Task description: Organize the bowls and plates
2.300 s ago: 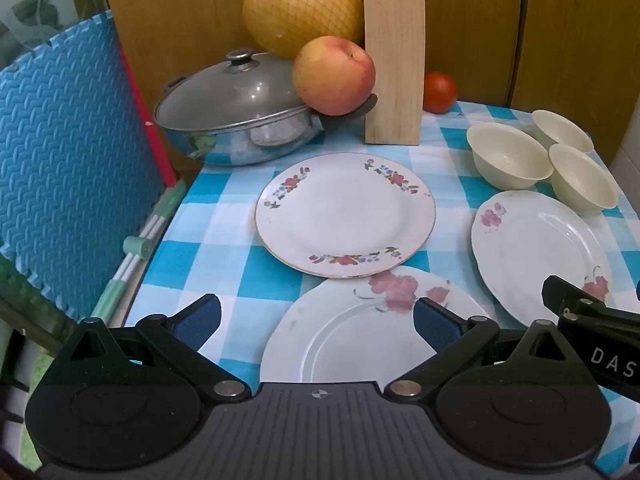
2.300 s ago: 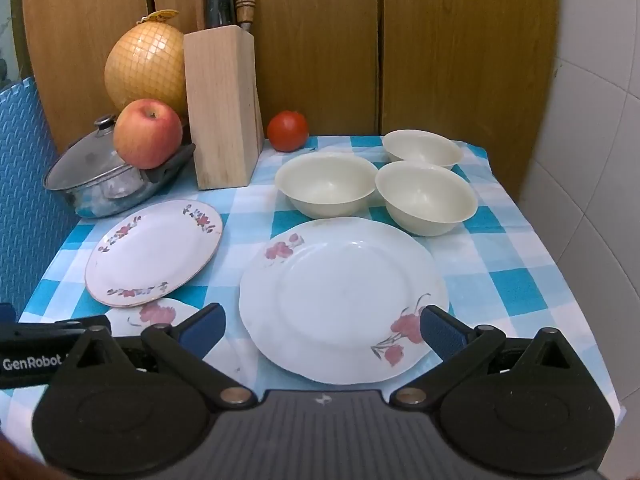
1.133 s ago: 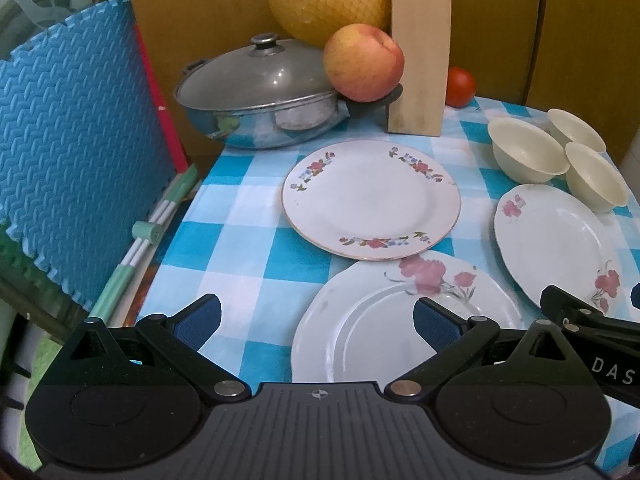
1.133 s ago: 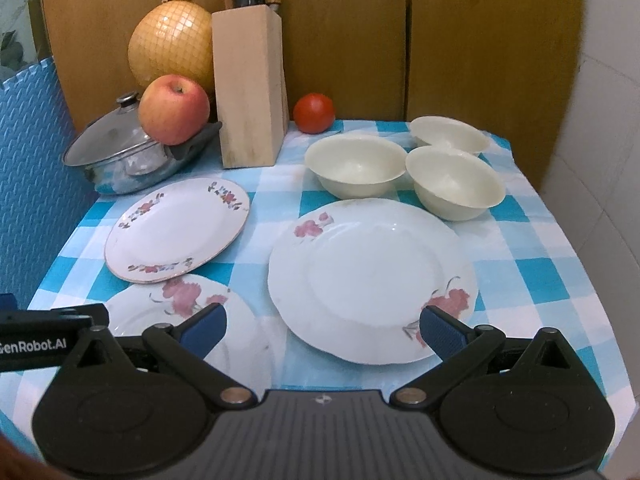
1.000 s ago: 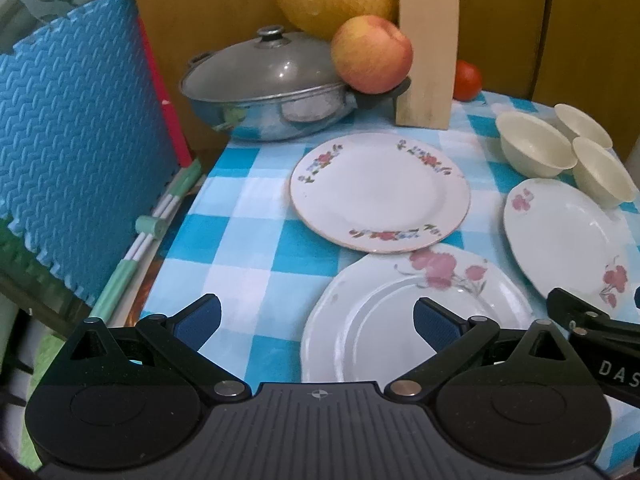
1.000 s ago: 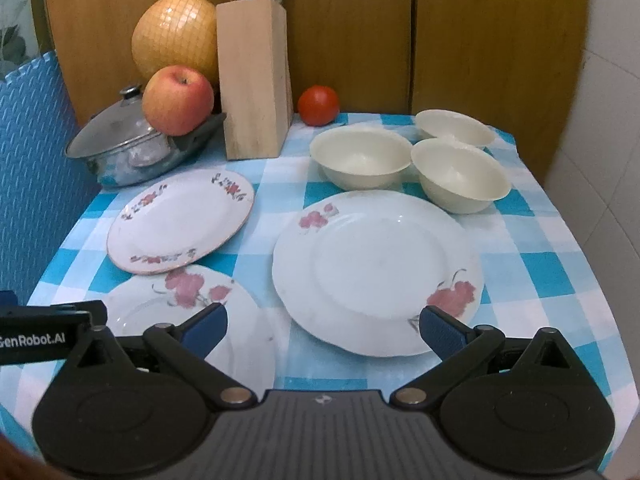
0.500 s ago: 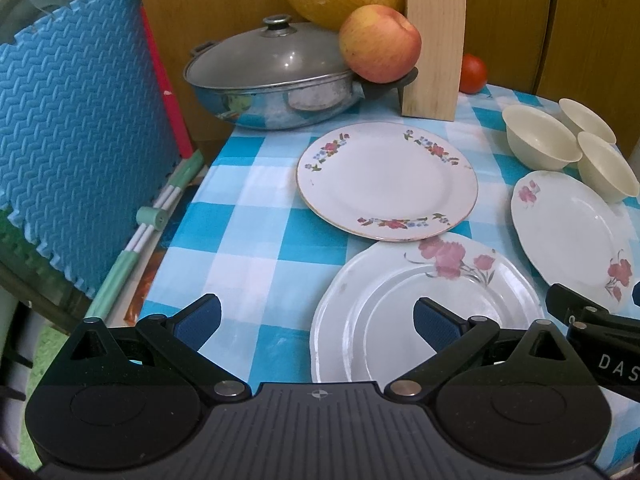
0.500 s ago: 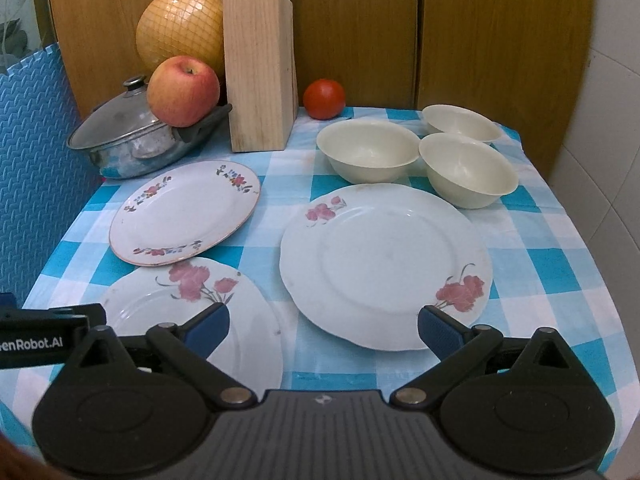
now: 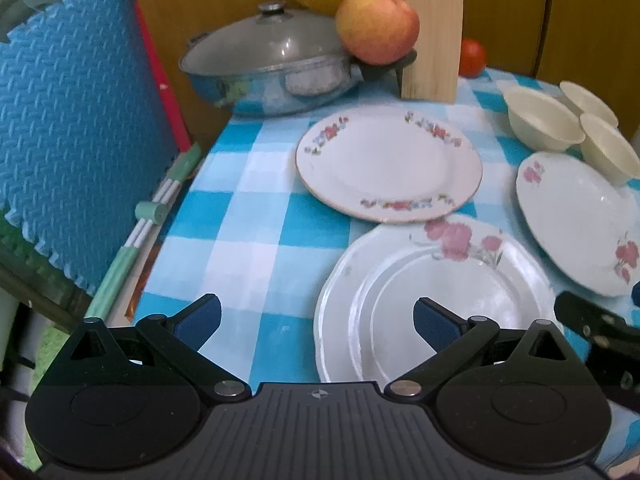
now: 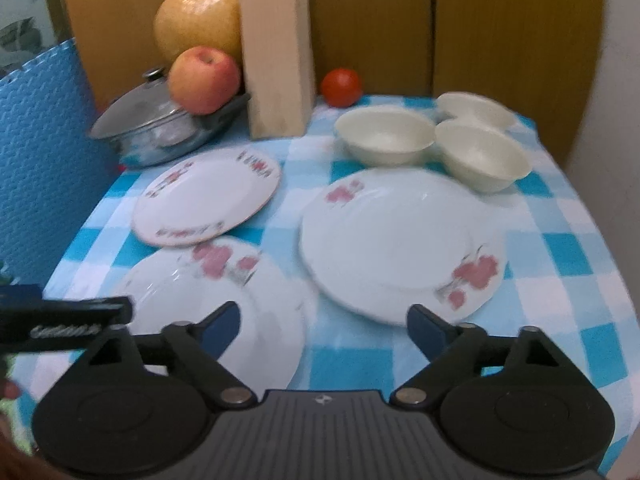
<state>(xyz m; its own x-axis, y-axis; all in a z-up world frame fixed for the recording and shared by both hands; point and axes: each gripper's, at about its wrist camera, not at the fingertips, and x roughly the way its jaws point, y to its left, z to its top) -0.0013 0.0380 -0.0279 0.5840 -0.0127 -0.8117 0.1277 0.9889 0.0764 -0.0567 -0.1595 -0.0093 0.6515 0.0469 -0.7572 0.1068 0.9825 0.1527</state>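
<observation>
Three plates lie on the blue checked tablecloth [image 9: 256, 220]: a gold-rimmed floral plate [image 9: 388, 162] [image 10: 206, 196] at the back, a near plate with pink flowers [image 9: 436, 300] [image 10: 216, 300], and a large plate [image 9: 580, 220] [image 10: 400, 240] on the right. Three cream bowls [image 9: 540, 124] [image 10: 386, 134] stand behind the large plate. My left gripper [image 9: 316, 320] is open, low over the near plate's left rim. My right gripper [image 10: 320, 326] is open between the near plate and the large plate. Neither holds anything.
A lidded steel pot [image 9: 272, 76], an apple [image 9: 376, 26], a netted pomelo [image 10: 198, 18], a wooden knife block [image 10: 276, 60] and a tomato [image 10: 340, 86] line the back by a wooden wall. A blue foam mat [image 9: 76, 132] stands off the table's left edge.
Both grippers have drifted left and pulled back a little; the plates now sit further right in the left wrist view. The right wrist view is blurred from motion. Nothing on the table moved.
</observation>
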